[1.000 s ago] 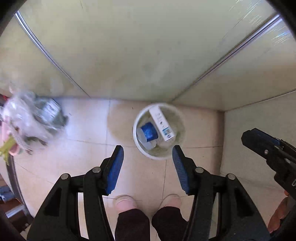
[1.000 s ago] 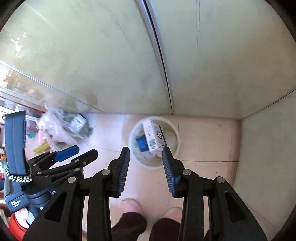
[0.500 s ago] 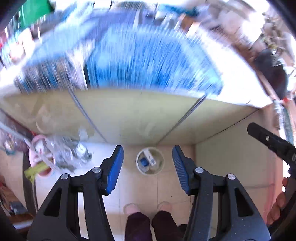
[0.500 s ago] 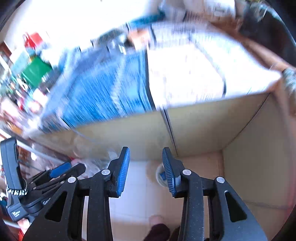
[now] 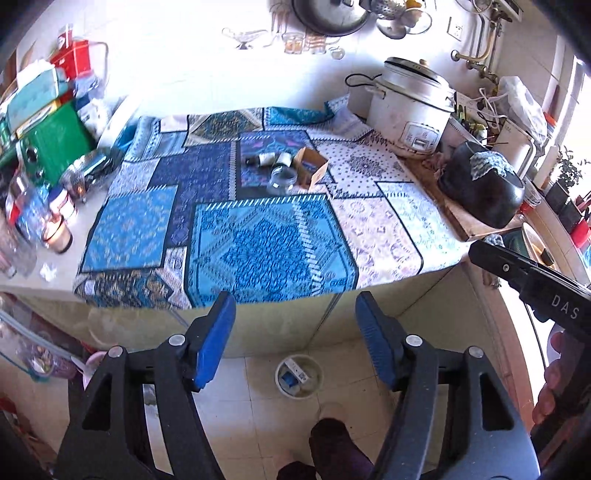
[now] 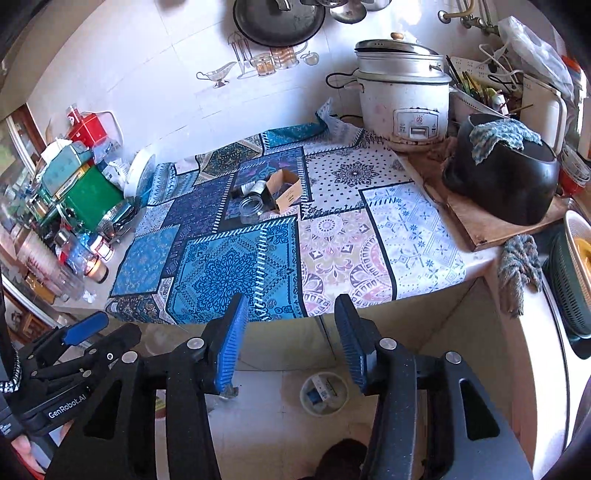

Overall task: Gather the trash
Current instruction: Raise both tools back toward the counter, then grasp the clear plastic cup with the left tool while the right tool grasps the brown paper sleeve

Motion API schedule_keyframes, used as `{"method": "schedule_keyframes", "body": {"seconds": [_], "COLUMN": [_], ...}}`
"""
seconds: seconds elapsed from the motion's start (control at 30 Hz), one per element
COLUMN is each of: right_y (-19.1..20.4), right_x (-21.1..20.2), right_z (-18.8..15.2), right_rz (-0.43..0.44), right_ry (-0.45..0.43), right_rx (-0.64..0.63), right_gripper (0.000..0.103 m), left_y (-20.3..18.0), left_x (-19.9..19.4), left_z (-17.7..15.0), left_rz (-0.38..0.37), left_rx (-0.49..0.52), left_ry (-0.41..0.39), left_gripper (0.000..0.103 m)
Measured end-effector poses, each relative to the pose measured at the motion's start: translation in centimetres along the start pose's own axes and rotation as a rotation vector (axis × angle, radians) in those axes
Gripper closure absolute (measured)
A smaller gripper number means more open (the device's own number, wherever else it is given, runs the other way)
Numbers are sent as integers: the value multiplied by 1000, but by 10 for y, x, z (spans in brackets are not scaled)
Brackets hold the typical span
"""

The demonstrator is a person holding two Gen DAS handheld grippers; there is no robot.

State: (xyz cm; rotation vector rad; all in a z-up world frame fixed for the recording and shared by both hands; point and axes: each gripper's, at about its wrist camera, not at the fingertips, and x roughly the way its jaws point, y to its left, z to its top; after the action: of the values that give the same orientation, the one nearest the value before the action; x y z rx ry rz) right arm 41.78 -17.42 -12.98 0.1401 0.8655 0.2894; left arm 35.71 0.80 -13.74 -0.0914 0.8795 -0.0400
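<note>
My own arms run off the bottom edge. The small things in the trash bin on the floor at six o'clock are too tiny to name. The stuff at nine o'clock beside the green box is blurry. The pan at twelve o'clock is cut by the top edge. The person's foot is partly behind my fingers.
</note>
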Motion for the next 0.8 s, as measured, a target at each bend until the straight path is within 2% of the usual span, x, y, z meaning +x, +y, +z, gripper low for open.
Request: {"method": "schedule_keyframes", "body": {"seconds": [0.13, 0.27, 0.43, 0.5, 0.63, 0.8], "right_y": [-10, -21, -38, -44, -56, -67], "right_x": [9, 27, 53, 65, 92, 126], "right_z": [26, 60, 98, 108, 123, 131], "right_rz": [18, 46, 100, 116, 103, 108], "right_ry": [-5, 0, 37, 45, 88, 155], "right_rx": [-40, -88, -124, -143, -152, -130], "right_gripper": [56, 56, 44, 43, 43, 43], "left_y": [-7, -9, -6, -3, 1, 13], "left_x": [11, 36, 81, 100, 145, 201], "left_z": [29, 63, 102, 111, 121, 132], "left_rz": [18, 33, 67, 80, 106, 53], "left_rx": [6, -28, -101, -135, -170, -219], "left_ry": [-17, -11, 40, 48, 126, 216], "left_gripper": [37, 37, 37, 37, 37, 37]}}
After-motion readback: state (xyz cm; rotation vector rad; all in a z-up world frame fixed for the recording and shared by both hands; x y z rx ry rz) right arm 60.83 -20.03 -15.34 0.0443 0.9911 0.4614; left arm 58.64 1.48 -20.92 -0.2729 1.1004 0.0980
